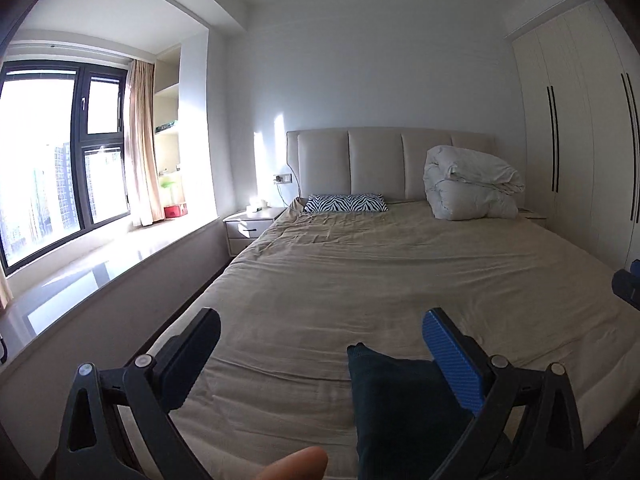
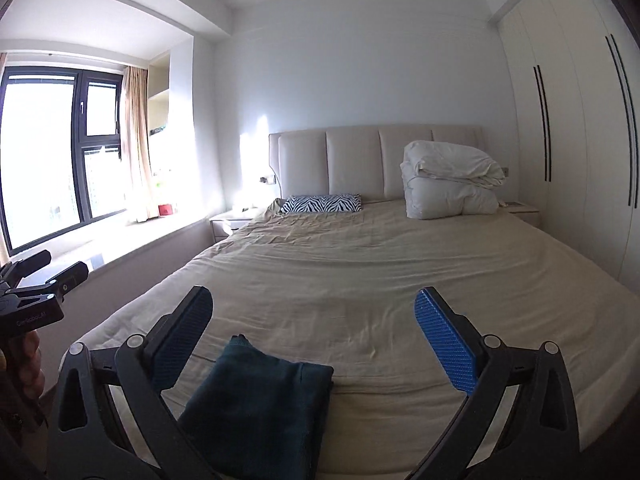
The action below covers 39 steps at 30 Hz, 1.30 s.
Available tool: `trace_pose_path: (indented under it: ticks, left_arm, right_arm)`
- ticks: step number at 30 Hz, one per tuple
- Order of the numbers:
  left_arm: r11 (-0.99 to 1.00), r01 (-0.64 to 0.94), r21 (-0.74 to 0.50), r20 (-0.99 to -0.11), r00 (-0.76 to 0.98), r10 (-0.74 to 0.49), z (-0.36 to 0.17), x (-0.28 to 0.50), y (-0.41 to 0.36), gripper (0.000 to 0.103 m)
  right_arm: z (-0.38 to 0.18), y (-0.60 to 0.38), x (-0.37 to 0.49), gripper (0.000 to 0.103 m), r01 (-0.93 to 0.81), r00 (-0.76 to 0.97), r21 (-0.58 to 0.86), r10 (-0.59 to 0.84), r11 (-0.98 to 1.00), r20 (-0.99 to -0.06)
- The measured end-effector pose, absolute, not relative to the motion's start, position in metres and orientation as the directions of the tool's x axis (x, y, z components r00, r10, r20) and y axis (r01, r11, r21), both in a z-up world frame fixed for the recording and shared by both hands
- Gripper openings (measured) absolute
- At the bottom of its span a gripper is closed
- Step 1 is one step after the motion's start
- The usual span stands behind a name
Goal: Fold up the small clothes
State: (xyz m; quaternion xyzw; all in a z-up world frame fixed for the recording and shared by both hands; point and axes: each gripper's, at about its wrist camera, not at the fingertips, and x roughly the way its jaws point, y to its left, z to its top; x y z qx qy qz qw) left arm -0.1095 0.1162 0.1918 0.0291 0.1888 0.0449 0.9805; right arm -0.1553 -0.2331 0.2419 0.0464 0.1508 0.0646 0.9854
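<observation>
Beige sheets cover the bed (image 2: pixel 360 264); a window (image 1: pixel 60 160) stands left, a zebra pillow (image 2: pixel 320 204) and folded white duvet (image 2: pixel 448 180) far off, wardrobe (image 2: pixel 580 120) right. Left gripper (image 1: pixel 320 340) and right gripper (image 2: pixel 314 316) both have jaws spread wide, holding nothing. Folded dark teal garment (image 2: pixel 260 392) lies near, below and between them, untouched.

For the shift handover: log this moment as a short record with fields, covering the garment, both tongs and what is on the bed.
garment: dark teal cloth, folded, lying flat at the near end of the bed
left tongs: open, nothing gripped
right tongs: open, nothing gripped, above the cloth
far end of bed: zebra-print pillow, bundled white duvet
surroundings: window left, wardrobe right
</observation>
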Motion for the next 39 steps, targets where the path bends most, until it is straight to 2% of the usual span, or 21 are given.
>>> trace_pose_path:
  ticks: [2, 7, 13, 21, 32, 39]
  left_arm:
    - [0.997, -0.064, 0.045, -0.475, 0.876, 0.078, 0.169, -0.097, 0.116, 0.103]
    - [0.998, -0.064, 0.027, -0.656, 0.752, 0.066, 0.107, -0.082, 0.105, 0.103]
    - [0.998, -0.053, 0.038, -0.755, 0.653, 0.064, 0.064, -0.073, 0.102, 0.103]
    - [0.998, -0.035, 0.043, -0.796, 0.603, 0.055, 0.043, -0.061, 0.096, 0.103]
    - [0.998, -0.027, 0.052, -0.82, 0.569, 0.058, 0.027, -0.055, 0.092, 0.103]
    - [0.998, -0.023, 0.055, -0.828, 0.557, 0.058, 0.021, -0.053, 0.093, 0.103]
  right_arm:
    - [0.232, -0.223, -0.15, 0.103, -0.12, 0.915, 0.115, 0.155, 0.986, -0.372]
    - [0.19, -0.202, -0.134, 0.103, -0.081, 0.837, 0.119, 0.132, 0.99, -0.531]
    - [0.142, -0.185, -0.12, 0.103, -0.055, 0.754, 0.108, 0.112, 0.993, -0.647]
    - [0.076, -0.193, -0.088, 0.103, 0.045, 0.621, 0.113, 0.061, 0.993, -0.781]
    - [0.042, -0.202, -0.076, 0.103, 0.083, 0.527, 0.119, 0.058, 0.989, -0.848]
    - [0.036, -0.198, -0.076, 0.103, 0.081, 0.511, 0.116, 0.059, 0.99, -0.857]
